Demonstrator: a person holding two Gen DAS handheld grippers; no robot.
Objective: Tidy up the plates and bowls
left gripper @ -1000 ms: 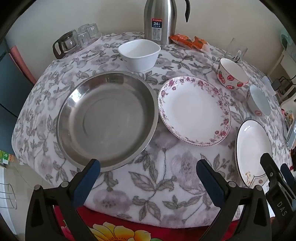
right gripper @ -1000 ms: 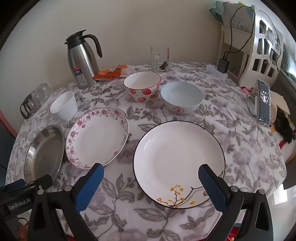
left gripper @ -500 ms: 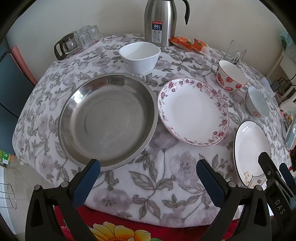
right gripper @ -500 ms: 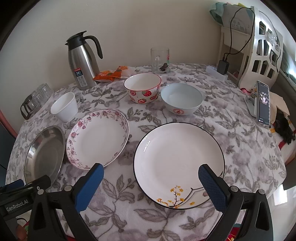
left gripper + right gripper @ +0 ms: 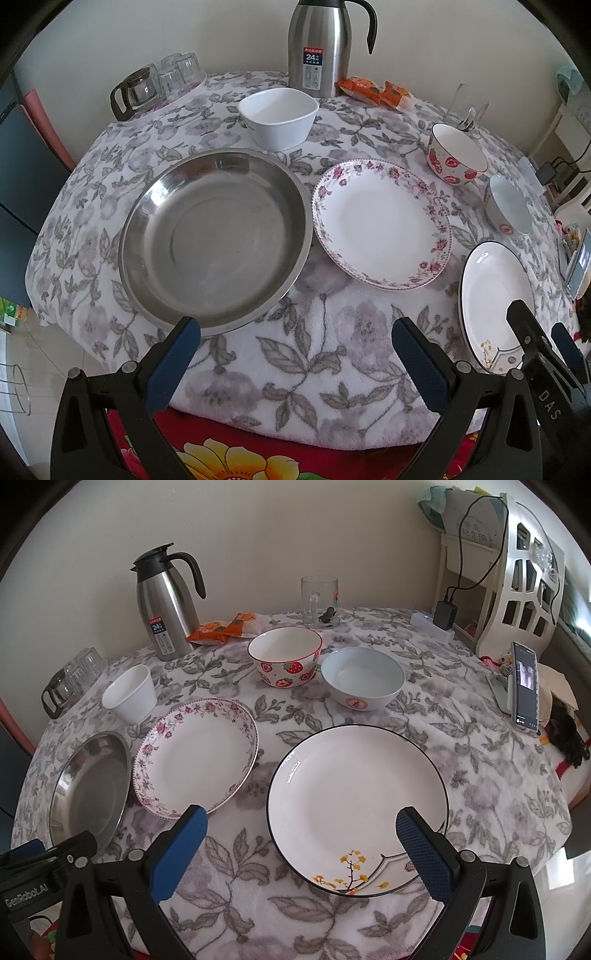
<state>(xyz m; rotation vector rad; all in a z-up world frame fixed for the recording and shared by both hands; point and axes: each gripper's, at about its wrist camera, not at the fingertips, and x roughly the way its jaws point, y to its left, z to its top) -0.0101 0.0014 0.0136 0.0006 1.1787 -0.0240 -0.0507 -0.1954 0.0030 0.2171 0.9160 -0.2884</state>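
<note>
Both jaws gape, holding nothing. The right gripper point(image 5: 301, 834) straddles the black-rimmed plate point(image 5: 356, 805); a shallow bite could slip. Beyond the left gripper point(image 5: 295, 343): steel pan point(image 5: 214, 236), floral plate point(image 5: 382, 223), then bowls.

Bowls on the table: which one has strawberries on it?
The strawberry bowl, the one with a red rim, standing between the square white bowl and the pale blue bowl, which carries only one small red mark.
</note>
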